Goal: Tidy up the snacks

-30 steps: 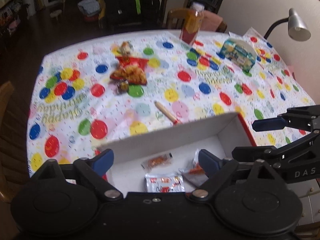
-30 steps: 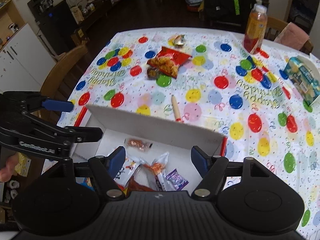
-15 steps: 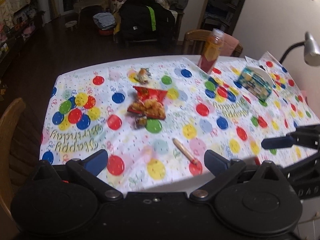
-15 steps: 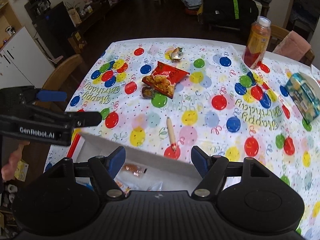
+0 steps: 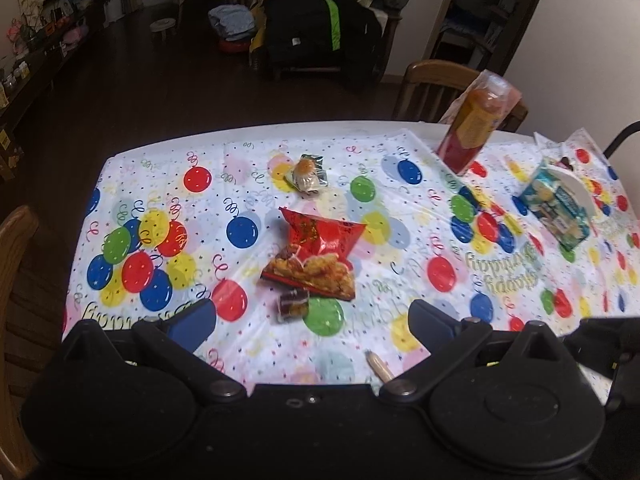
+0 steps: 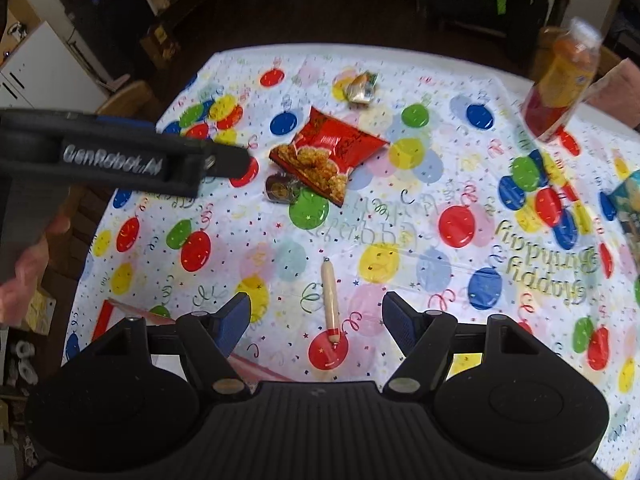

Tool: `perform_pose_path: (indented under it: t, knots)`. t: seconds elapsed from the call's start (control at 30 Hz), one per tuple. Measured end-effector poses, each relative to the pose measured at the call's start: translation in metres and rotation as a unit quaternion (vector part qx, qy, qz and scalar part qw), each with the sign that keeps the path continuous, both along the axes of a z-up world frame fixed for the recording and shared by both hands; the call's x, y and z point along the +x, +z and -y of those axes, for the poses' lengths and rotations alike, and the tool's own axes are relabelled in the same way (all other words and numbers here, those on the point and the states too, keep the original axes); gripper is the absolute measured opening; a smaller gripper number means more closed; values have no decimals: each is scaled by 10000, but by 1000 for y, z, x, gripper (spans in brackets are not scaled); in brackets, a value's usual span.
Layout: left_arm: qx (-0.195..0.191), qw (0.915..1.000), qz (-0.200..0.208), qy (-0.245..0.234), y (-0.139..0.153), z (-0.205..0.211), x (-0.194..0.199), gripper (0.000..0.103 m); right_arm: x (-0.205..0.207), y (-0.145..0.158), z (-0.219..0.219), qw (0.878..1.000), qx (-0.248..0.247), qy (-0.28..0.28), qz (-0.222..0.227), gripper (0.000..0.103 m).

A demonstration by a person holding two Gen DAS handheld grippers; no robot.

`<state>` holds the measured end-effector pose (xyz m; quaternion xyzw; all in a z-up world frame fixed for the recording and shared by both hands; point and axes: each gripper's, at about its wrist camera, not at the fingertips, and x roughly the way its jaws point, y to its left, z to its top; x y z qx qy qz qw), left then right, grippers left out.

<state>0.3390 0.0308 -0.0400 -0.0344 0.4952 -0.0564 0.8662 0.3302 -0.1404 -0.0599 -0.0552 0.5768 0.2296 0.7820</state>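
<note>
On the balloon-print tablecloth lie a red snack bag (image 5: 316, 252) (image 6: 326, 152), a small dark wrapped candy (image 5: 294, 304) (image 6: 282, 190) at its near edge, a small wrapped bun (image 5: 307, 172) (image 6: 362, 86) farther back, and a thin sausage stick (image 5: 378, 366) (image 6: 330, 304). My left gripper (image 5: 311, 326) is open and empty, just short of the candy. My right gripper (image 6: 316, 318) is open above the sausage stick, which lies between its fingers in that view. Only a red-edged corner of the box (image 6: 103, 314) shows.
An orange drink bottle (image 5: 476, 128) (image 6: 560, 88) stands at the far right, near a blue-green pack (image 5: 560, 208). Wooden chairs (image 5: 16, 264) flank the table. In the right wrist view the left gripper (image 6: 120, 160) crosses the left side, with a hand (image 6: 24, 272) below it.
Both grippers have moved forward from over the white box toward the middle of the table. The box and the snacks inside it have dropped almost out of view. Both stay open.
</note>
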Motion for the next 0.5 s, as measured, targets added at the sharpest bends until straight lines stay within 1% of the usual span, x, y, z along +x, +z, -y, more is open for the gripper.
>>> perform_pose_path:
  t: [0.13, 0.23, 0.37, 0.5]
  knots:
    - [80, 9998, -157, -48, -14, 7, 24, 102, 17, -23, -5, 9994, -37, 4, -331, 72]
    - [5, 9993, -349, -144, -26, 14, 43, 102, 29, -40, -7, 9987, -39, 0, -517, 72]
    - [74, 9985, -530, -119, -43, 19, 65, 102, 40, -56, -11, 9982, -116, 78, -584, 72]
    - [215, 9971, -707, -163, -59, 24, 84, 102, 46, -72, -16, 9971, -224, 278, -671, 72]
